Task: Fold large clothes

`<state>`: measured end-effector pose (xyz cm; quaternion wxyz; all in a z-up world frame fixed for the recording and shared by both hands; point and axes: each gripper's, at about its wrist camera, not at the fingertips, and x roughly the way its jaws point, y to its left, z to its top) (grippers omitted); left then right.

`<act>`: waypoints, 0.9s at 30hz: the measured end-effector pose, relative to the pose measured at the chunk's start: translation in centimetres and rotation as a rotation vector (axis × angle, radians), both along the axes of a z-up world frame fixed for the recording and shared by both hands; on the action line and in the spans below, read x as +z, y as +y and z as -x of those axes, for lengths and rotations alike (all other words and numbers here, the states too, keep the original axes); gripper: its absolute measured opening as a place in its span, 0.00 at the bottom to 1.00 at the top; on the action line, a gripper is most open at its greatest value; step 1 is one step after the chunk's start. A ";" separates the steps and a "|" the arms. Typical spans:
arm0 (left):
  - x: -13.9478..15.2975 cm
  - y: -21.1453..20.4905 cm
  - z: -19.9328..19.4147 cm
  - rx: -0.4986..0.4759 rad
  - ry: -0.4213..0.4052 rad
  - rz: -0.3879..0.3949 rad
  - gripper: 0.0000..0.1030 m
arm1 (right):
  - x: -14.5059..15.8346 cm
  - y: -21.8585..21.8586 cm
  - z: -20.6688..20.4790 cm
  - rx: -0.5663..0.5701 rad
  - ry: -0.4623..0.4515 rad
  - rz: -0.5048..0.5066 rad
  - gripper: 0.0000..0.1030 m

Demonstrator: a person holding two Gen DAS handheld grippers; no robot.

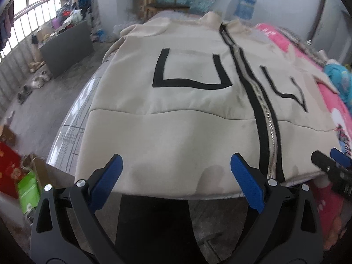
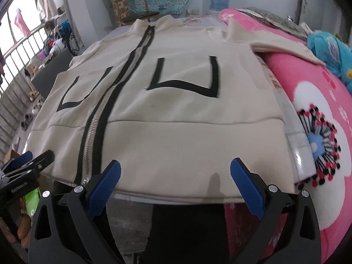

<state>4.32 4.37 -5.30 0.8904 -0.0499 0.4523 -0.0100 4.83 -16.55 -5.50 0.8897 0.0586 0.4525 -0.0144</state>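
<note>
Left wrist view shows your left gripper (image 1: 176, 176) and right gripper (image 2: 176, 176) both spread wide and empty at the table's near edge, over the hem of the cream zip-front jacket with black trim (image 1: 176, 101) lying flat, so next pinch the hem corners.

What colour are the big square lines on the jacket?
Black, on the cream jacket. The square lines show best in the left wrist view.
</note>
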 end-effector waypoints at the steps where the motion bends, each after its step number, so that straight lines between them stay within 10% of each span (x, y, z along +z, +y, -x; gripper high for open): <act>1: -0.1 0.6 0.4 -0.009 -0.009 0.028 0.92 | 0.0 -0.6 0.3 -0.011 0.002 -0.009 0.94; 8: -0.3 5.9 3.4 0.003 -0.042 0.147 0.92 | -1.0 -5.9 3.3 -0.105 0.042 -0.157 0.94; 20: 0.4 14.6 5.5 0.237 -0.099 0.076 0.92 | 1.1 -11.1 4.8 -0.248 -0.035 -0.175 0.86; 27: 2.2 11.8 4.2 0.106 -0.168 0.102 0.83 | 0.9 -9.0 1.9 -0.183 -0.029 -0.147 0.76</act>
